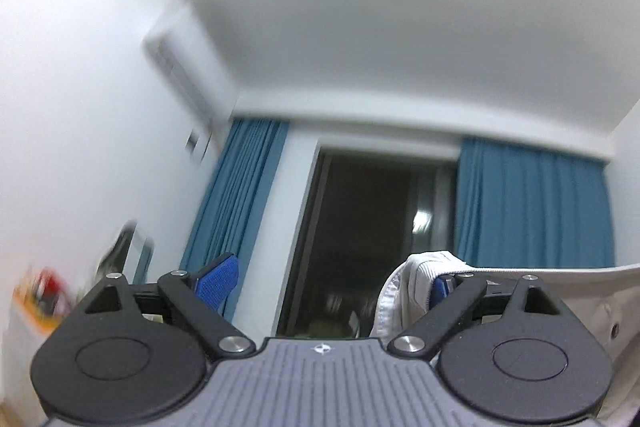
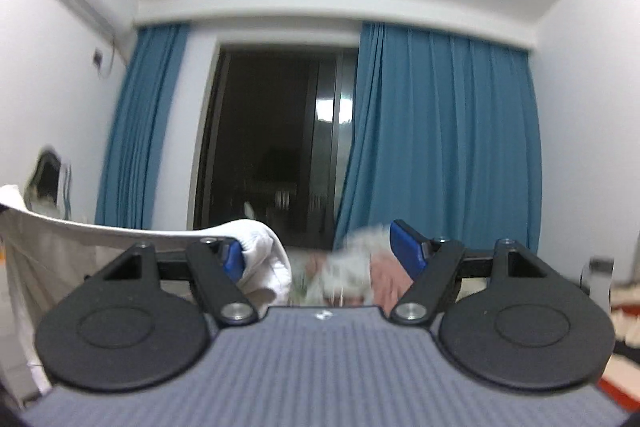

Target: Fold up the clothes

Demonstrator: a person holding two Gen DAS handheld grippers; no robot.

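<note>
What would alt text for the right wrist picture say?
Open tongs with blue pads, white cloth draped over the left pad. Beyond, blue curtains frame a dark window; a wall air conditioner hangs upper left.

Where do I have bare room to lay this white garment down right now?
No bare surface shows: both cameras tilt up at the curtains and window. Past the right gripper lies a blurred pile of clothes, so it is crowded there. The white garment hangs on the left gripper's right finger. Only the gaps between the fingers are free.
</note>
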